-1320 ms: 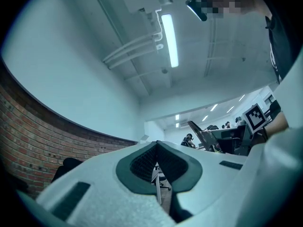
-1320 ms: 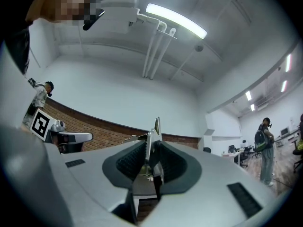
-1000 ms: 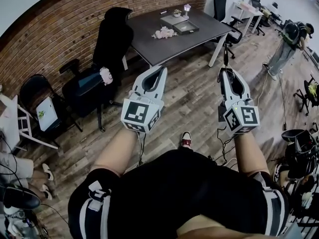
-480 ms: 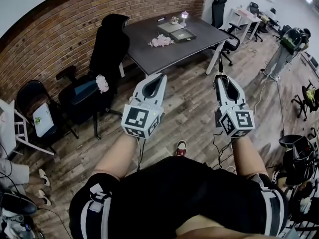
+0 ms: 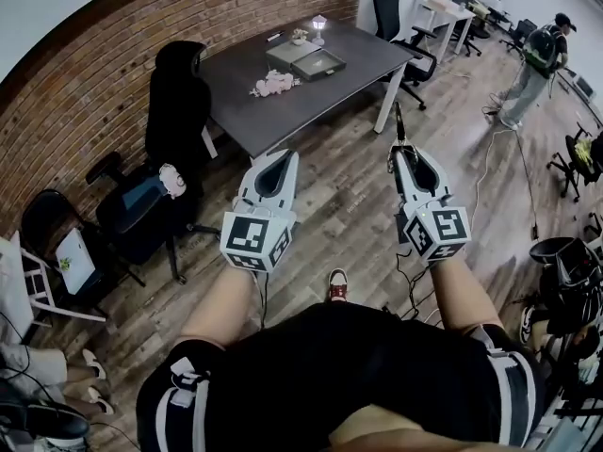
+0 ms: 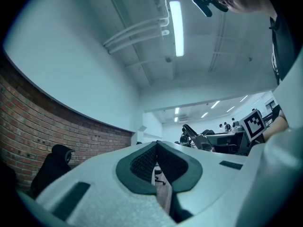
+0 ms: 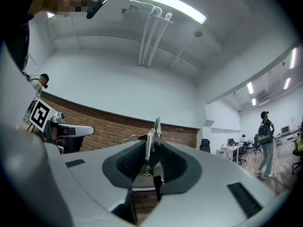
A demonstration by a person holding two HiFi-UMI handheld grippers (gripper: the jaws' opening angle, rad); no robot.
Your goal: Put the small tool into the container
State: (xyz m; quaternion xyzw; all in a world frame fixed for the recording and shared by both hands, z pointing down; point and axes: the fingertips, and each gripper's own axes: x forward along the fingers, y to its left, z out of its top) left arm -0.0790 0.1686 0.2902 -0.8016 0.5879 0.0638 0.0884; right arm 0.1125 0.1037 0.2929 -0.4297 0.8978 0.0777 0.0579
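Small slim metal tool is clamped upright in the right gripper, tip poking past the jaws, in the air above the wooden plank floor. Flat dark grey container sits mid-surface on the dark grey table, well apart from the tool. Left gripper has jaws together at the tips, nothing between.

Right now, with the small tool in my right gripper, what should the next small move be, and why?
Probably carry the right gripper forward toward the grey table. Its jaws are closed on the small tool, which sticks out past them, and what looks like the container, a dark tray, sits on the table's far part, well ahead of it.
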